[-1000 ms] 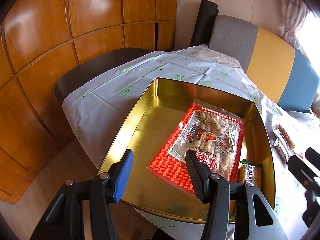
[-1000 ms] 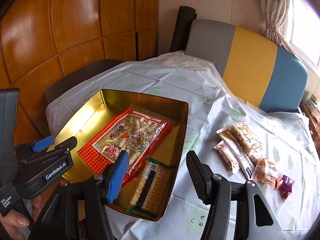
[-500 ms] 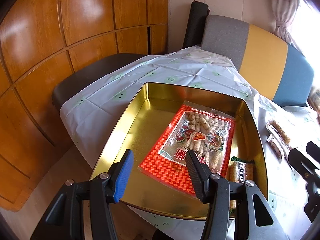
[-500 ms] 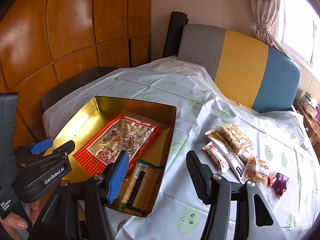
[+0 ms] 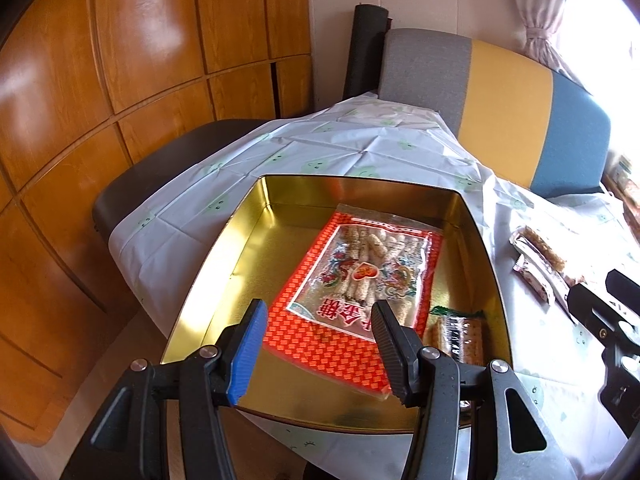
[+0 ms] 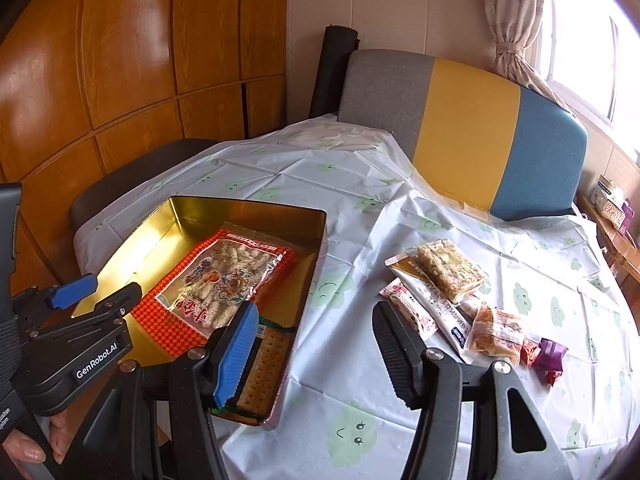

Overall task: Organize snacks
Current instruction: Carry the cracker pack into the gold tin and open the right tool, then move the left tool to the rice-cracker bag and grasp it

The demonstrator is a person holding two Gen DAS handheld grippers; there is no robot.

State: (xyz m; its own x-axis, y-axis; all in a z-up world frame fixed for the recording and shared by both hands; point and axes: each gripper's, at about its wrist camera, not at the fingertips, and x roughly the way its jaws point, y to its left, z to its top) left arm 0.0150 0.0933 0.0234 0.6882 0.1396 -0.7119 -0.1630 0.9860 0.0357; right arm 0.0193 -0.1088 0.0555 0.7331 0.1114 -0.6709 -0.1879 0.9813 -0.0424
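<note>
A gold tin (image 5: 224, 256) (image 6: 316, 256) sits on the table's left part. In it lie a red bag of puffed sticks (image 5: 360, 276) (image 6: 216, 280) and a cracker pack (image 5: 456, 336) (image 6: 260, 372). My left gripper (image 5: 316, 344) is open and empty, above the tin's near edge; it also shows in the right wrist view (image 6: 96, 292). My right gripper (image 6: 312, 348) is open and empty, above the cloth right of the tin. Several loose snack packs (image 6: 444, 300) (image 5: 540, 260) lie to its right.
The table has a pale cloth with green smiley faces (image 6: 352, 432). A grey, yellow and blue sofa back (image 6: 464, 132) stands behind it. A dark chair (image 5: 160, 172) and wood panelling (image 5: 120, 80) are on the left. Small red and purple candies (image 6: 548, 356) lie at the right.
Both grippers have pulled back and risen a little from the tin, so more of the table and sofa shows. Both stay open. The snacks have not moved.
</note>
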